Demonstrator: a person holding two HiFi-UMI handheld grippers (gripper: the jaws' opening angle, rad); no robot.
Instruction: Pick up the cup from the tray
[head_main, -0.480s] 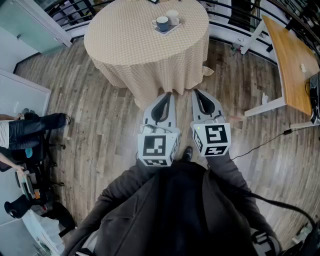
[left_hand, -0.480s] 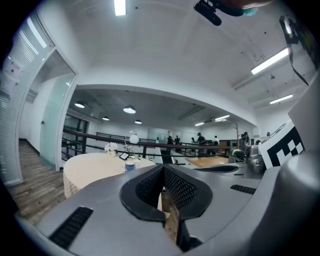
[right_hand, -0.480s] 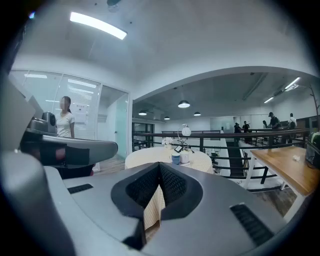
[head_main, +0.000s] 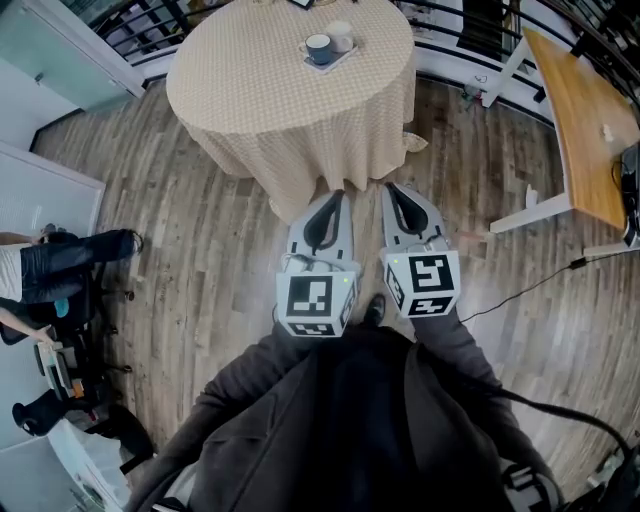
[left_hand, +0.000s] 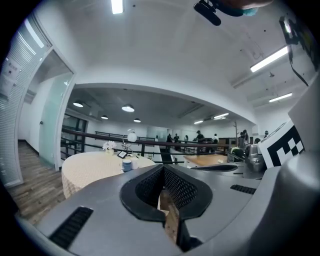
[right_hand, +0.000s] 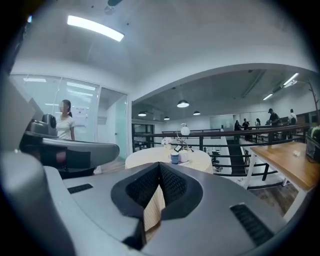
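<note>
A round table (head_main: 290, 90) under a beige checked cloth stands ahead of me. On its far side a small tray (head_main: 331, 60) carries a blue cup (head_main: 319, 47) and a white cup (head_main: 341, 36). My left gripper (head_main: 334, 192) and right gripper (head_main: 391, 186) are held side by side over the wood floor, short of the table's near edge, both shut and empty. In the left gripper view the blue cup (left_hand: 127, 164) is small and distant beyond the shut left gripper (left_hand: 162, 169). The right gripper view shows both cups (right_hand: 174, 158) past the shut right gripper (right_hand: 159, 165).
A wooden desk (head_main: 585, 130) on white legs stands at the right, with a cable (head_main: 530, 282) trailing over the floor. A seated person (head_main: 60, 262) and bags are at the left wall. A black railing (right_hand: 235, 136) runs behind the table. A person (right_hand: 64, 120) stands by glass walls.
</note>
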